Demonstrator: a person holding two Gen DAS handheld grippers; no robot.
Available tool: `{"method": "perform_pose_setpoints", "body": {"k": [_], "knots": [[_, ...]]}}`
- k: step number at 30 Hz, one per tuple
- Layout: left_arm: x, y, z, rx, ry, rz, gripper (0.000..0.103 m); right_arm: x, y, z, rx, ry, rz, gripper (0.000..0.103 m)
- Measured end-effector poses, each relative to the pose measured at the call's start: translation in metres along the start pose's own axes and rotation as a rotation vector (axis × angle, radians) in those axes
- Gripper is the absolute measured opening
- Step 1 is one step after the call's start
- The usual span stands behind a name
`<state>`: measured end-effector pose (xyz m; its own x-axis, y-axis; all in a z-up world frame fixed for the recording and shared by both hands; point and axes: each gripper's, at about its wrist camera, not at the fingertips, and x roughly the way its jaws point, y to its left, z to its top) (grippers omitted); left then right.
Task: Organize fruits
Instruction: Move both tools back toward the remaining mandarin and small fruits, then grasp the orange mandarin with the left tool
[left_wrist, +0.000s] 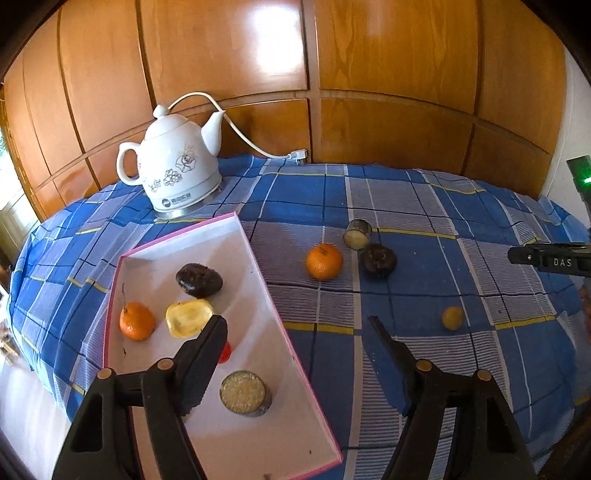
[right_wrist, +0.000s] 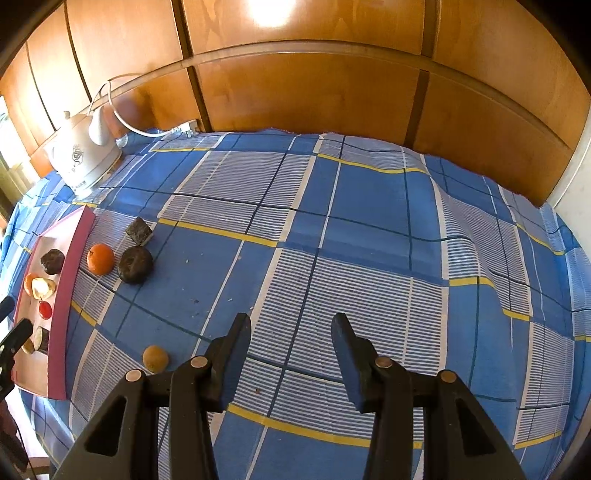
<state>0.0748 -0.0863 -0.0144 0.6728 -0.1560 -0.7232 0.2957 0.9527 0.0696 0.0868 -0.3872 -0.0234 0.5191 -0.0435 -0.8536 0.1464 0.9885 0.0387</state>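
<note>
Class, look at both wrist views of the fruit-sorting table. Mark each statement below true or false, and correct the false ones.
1. An orange lies inside the pink-edged box. True.
2. The white kettle stands inside the box. False: it stands on the checked cloth behind the box.
3. A second orange lies on the cloth outside the box. True.
4. The right gripper holds a fruit between its fingers. False: its fingers are apart with only cloth showing between them.
5. The small yellow fruit is already in the box. False: it lies on the cloth, to the right of the box in the left wrist view.
</note>
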Motion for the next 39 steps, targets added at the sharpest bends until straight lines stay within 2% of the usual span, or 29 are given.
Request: {"method": "perform_pose_setpoints", "body": {"k": [10, 16, 21, 26, 33, 36, 39], "knots": [[0.024, -0.006, 0.024, 0.036, 0.027, -0.036, 0.065, 0.0, 0.002, 0.001, -0.01, 0.005, 0.012, 0.046], [0.054, -0.009, 0.043, 0.072, 0.084, -0.07, 0.064, 0.001, 0.005, 0.001, -0.022, 0.009, 0.019, 0.046], [0.08, -0.011, 0.056, 0.088, 0.123, -0.068, 0.064, 0.003, 0.005, 0.001, -0.022, 0.013, 0.023, 0.046], [0.102, -0.021, 0.061, 0.144, 0.157, -0.068, 0.064, 0.003, 0.006, 0.001, -0.025, 0.013, 0.027, 0.046], [0.135, -0.027, 0.061, 0.192, 0.211, -0.012, 0.064, 0.004, 0.007, 0.001, -0.027, 0.014, 0.031, 0.046], [0.148, -0.029, 0.06, 0.187, 0.249, -0.045, 0.04, 0.006, 0.009, 0.001, -0.032, 0.019, 0.035, 0.046], [0.144, -0.031, 0.056, 0.175, 0.229, -0.045, 0.04, 0.008, 0.011, 0.001, -0.034, 0.029, 0.066, 0.046]]}}
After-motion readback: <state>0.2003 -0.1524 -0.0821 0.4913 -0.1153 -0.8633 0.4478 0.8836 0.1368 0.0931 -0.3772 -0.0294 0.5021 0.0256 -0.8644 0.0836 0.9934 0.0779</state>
